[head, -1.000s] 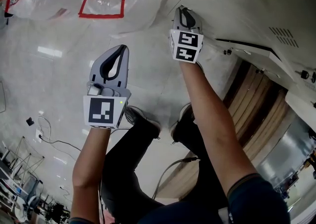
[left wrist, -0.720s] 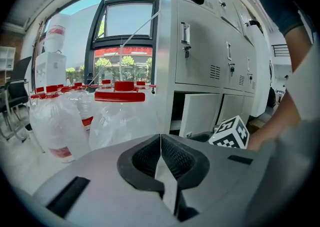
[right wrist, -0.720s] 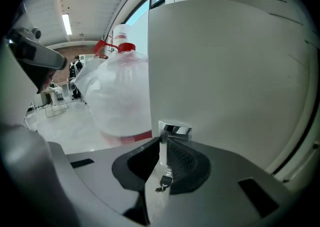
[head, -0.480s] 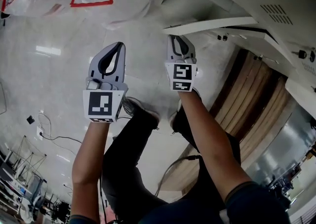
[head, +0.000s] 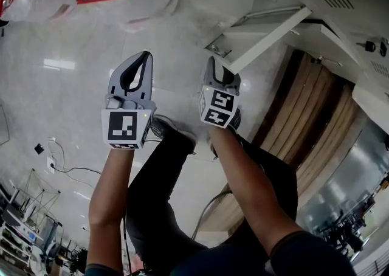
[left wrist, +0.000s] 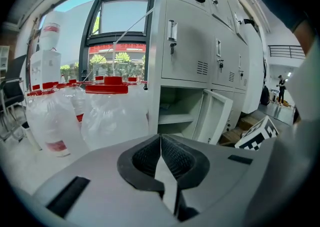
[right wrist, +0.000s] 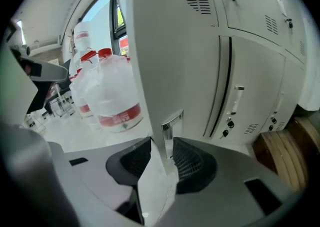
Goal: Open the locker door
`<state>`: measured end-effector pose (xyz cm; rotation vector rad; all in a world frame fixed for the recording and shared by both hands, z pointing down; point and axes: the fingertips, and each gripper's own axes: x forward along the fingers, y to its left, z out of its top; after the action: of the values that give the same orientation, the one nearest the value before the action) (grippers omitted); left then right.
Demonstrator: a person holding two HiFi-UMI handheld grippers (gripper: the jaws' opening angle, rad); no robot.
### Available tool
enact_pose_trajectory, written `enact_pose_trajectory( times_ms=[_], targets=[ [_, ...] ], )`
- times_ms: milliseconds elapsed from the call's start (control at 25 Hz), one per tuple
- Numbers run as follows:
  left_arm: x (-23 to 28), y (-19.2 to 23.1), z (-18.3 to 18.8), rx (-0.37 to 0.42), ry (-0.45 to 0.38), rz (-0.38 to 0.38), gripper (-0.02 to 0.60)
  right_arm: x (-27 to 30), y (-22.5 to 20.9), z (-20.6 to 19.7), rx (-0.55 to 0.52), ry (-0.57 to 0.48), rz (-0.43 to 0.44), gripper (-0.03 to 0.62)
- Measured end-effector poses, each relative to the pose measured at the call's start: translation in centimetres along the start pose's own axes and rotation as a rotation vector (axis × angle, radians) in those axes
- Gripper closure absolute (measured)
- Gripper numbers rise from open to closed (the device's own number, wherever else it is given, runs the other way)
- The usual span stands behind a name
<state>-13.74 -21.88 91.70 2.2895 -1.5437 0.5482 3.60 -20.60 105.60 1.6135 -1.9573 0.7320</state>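
Big clear water bottles [left wrist: 112, 116] with red caps stand close together on the pale, shiny floor [head: 55, 80]. Behind them is a tall window [left wrist: 122, 16] with a dark frame. A thin black cable [head: 61, 168] lies loose on the floor. At the right side there seem to be stacked wooden boards [head: 304, 117]; the view of them is not clear.

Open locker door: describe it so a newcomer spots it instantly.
Find the white locker bank beside the water jugs. In the column nearest the jugs, below a shut door, one locker door stands swung outward, exposing a shelf. The neighbouring doors in view are shut.
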Motion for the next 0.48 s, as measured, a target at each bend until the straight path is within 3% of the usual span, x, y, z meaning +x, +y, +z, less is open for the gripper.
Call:
enact_pose_trajectory(
  times_ms=[240,480],
  targets=[
    [-1.1,-0.6,0.6,0.001,0.019,-0.003,0.563,-2.0,-2.2,-0.9,-0.042,0.066,-0.005,0.442],
    [-2.4,-3.0,1.2,-0.006,0.045,-0.006,0.563,-4.6,-4.1,-1.6,-0.011,0.138,-0.013,0.459]
  ],
)
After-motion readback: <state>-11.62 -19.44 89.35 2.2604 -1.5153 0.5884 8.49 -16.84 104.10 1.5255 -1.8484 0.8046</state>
